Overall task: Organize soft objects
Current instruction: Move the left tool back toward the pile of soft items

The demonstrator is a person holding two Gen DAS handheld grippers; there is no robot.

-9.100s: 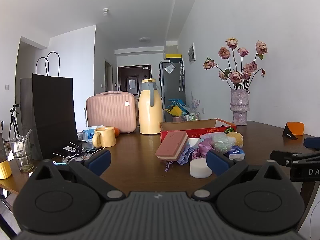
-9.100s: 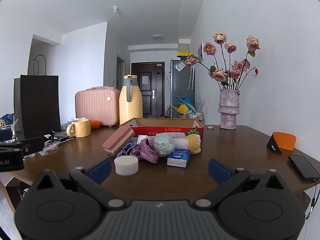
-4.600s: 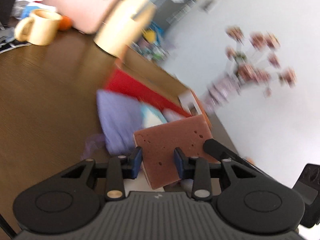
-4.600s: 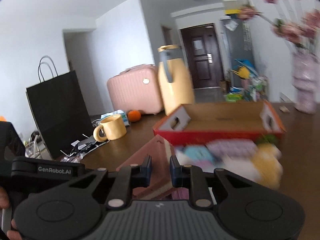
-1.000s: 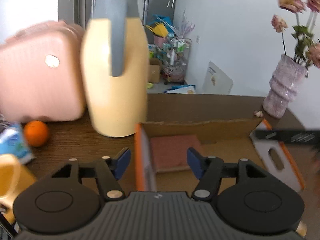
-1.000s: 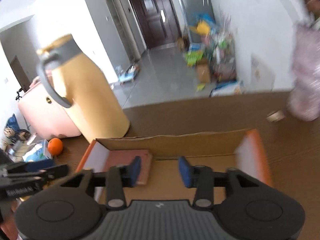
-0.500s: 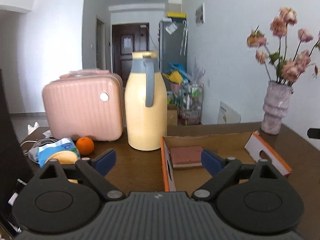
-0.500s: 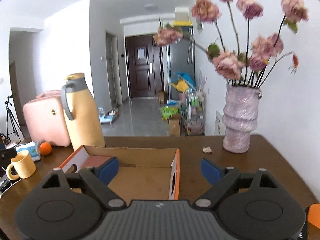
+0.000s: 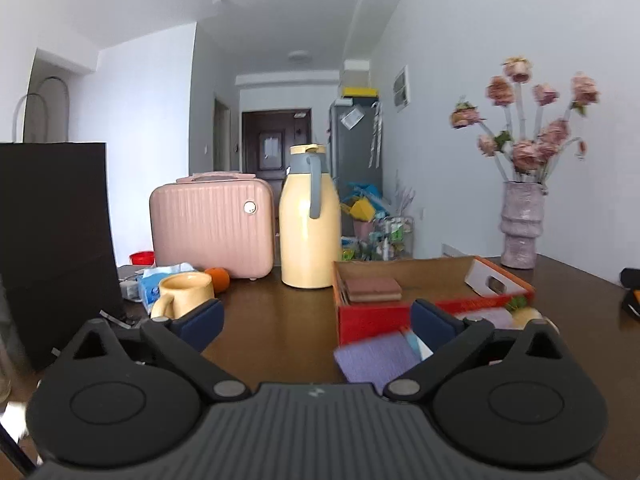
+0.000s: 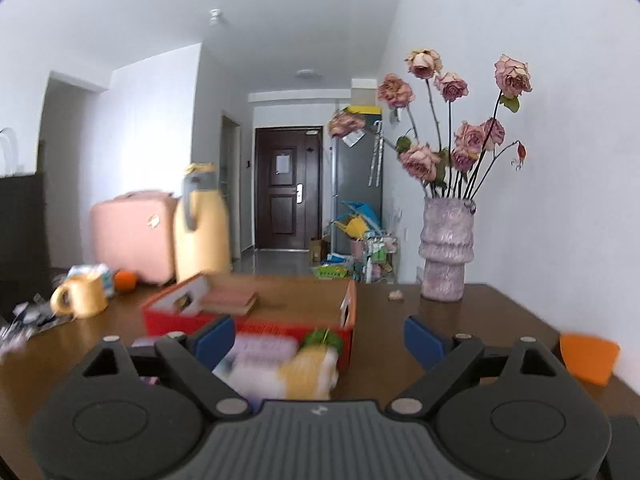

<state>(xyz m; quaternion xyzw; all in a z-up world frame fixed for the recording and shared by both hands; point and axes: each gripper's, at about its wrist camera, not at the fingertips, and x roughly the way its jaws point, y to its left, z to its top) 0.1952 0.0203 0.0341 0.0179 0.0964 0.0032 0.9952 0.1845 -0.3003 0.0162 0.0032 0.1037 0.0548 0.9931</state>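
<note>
From the left wrist, the left gripper (image 9: 316, 322) is spread wide and empty above the dark wooden table (image 9: 276, 312), while the flat pink rectangular sponge (image 9: 373, 289) lies against the left wall of the red-sided cardboard box (image 9: 374, 318), apparently tucked there to leave room, and a folded purple cloth (image 9: 378, 360) waits outside its front wall. From the right wrist, the right gripper (image 10: 318, 338) is likewise spread and empty, over a blurred yellow-and-white plush toy (image 10: 308, 372) and pale purple roll (image 10: 262, 350) at the box's front-right corner.

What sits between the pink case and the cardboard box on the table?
The yellow thermos jug stands between the pink case and the cardboard box, clearest in the left wrist view.
</note>
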